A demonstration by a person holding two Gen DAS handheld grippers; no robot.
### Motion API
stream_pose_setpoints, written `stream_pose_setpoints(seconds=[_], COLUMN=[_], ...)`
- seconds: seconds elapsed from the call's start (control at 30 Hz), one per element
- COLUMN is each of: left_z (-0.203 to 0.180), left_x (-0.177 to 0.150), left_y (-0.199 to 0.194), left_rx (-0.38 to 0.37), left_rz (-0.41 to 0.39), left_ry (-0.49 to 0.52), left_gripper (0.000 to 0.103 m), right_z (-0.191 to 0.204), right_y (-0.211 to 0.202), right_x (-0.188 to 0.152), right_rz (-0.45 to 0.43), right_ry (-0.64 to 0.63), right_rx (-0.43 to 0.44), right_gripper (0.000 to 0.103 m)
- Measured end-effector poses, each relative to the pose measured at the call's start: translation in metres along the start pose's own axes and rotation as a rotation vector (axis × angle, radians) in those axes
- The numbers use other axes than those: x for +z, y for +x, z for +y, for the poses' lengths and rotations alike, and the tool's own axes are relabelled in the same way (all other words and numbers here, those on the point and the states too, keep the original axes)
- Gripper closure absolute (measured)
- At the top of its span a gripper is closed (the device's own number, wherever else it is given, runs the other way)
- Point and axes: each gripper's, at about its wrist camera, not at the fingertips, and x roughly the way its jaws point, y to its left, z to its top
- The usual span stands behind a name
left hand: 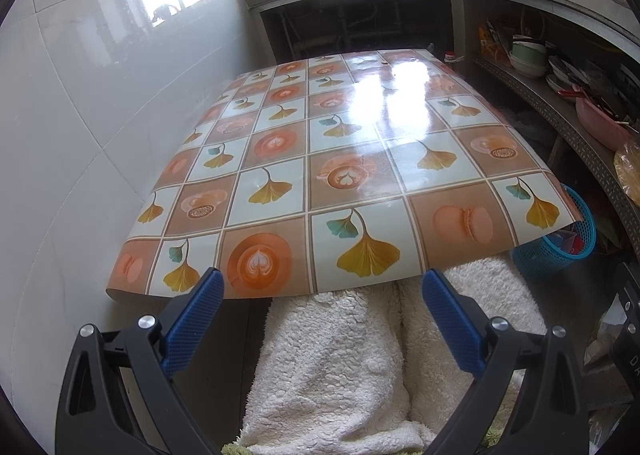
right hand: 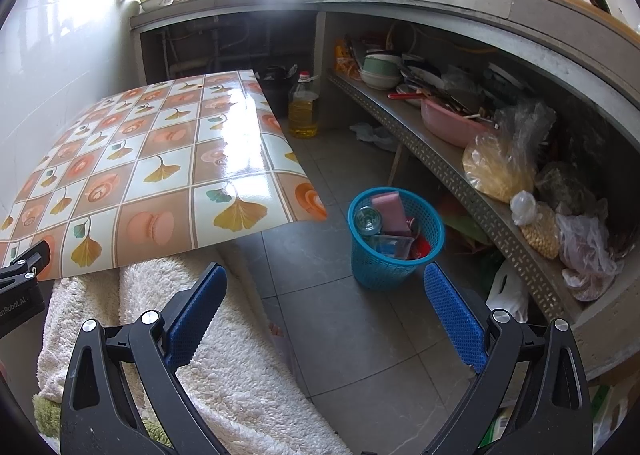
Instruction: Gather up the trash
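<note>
The left gripper and right gripper are both hovering spread wide, gripping nothing. The basket is sitting on the floor just beside the table, holding trash.

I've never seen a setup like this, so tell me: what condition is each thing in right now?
Left tongs: open, holding nothing.
Right tongs: open, holding nothing.
Blue basket: upright on the floor, partly filled with trash.
Oil bottle: upright, capped, about half full.
Table: nothing on it but a small scrap at the far end.

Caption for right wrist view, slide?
Open right gripper above tiled floor, facing a blue basket of trash beside the patterned table.
</note>
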Motion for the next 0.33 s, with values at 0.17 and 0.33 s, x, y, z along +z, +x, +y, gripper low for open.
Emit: stream_pose_setpoints(seconds=[0.17,0.33], left_z=[-0.0002,0.0017], left_x=[0.0,0.0004], left_y=[0.0005,0.0026], left_rx=[-0.005,-0.009], left_rz=[-0.001,0.002], left_ry=[0.006,0.013], left_gripper=[0.006,0.006], right_z=[0.0004,0.0016], right_y=[-0.0002,0.001], right_x=[-0.0002,-0.0015], right_rz=[-0.003,0.002], right_ry=[0.0,0.002], right_rx=[-0.001,0.0], right_gripper=[0.008,0.008])
